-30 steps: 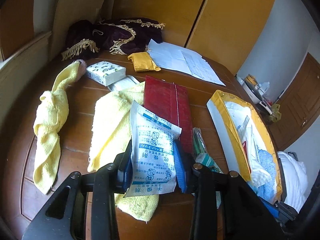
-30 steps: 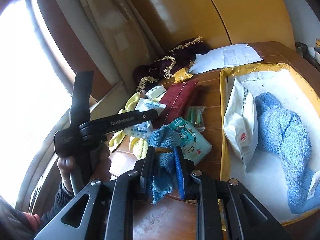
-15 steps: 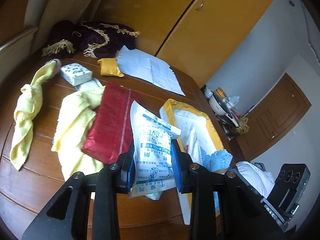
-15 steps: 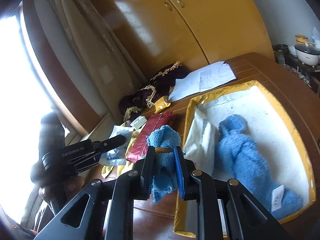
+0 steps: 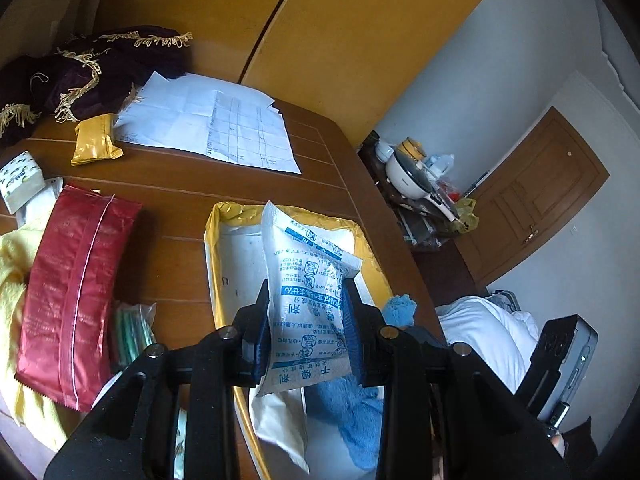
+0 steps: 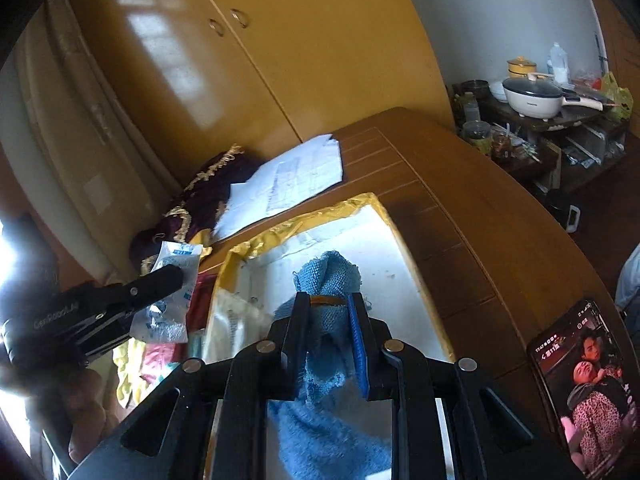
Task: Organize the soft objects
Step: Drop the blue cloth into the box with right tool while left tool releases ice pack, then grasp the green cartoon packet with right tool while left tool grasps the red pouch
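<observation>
Desiccant packet [image 5: 308,300], pinched in our left gripper [image 5: 306,328] above the tray [image 5: 216,240], could miss if released early, we judge.

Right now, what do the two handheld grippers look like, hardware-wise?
Both are matte black plastic frames with silver screw heads and cut-out openings. The left gripper and right gripper each carry blue ribbed pads on the inner finger faces. Seen from the right wrist view, the left unit's body bears pale lettering, too blurred to read fully. No cables visible.
</observation>
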`<state>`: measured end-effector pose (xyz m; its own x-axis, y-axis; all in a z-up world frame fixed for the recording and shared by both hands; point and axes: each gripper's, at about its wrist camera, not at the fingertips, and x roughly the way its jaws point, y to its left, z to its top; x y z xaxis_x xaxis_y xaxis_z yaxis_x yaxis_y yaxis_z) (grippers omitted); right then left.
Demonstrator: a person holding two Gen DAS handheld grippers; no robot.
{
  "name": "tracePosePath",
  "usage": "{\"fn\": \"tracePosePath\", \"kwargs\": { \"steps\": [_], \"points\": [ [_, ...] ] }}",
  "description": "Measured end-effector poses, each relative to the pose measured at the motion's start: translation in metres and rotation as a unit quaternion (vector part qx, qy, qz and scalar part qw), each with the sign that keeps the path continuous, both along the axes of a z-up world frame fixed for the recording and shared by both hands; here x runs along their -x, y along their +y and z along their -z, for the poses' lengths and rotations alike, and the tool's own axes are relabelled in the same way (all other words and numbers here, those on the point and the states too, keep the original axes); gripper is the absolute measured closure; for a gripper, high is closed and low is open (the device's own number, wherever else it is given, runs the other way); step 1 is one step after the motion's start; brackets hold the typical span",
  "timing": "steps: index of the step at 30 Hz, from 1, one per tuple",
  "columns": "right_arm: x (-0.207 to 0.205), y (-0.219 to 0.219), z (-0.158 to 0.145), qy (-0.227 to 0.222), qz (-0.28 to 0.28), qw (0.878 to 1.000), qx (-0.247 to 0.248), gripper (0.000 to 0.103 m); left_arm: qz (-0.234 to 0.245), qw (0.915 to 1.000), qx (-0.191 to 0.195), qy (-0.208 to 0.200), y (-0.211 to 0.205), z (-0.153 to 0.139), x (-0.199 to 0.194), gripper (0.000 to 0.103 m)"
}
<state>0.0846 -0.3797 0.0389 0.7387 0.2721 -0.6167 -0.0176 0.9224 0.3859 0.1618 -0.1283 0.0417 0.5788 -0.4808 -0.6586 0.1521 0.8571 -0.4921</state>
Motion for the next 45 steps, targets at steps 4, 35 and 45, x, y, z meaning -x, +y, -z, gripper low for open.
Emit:
{"fn": "tracePosePath", "kwargs": {
  "steps": [4,35,45],
  "points": [
    [-0.016,-0.006,0.016,0.039,0.026,0.999,0.005,0.083,0.000,0.9995,-0.015,0.027,-0.010,0.011,-0.028,0.075],
    [0.049,0.049,-0.006,-0.060,-0.053,0.996,-0.051,0.051,-0.045,0.9987,0.017,-0.019,0.070,-0.016,0.035,0.027],
    [0.054,0.173,0.014,-0.030,-0.274,0.961,0.032,0.050,-0.160,0.9865,0.024,0.026,0.165,0.036,0.092,0.027]
  ]
}}
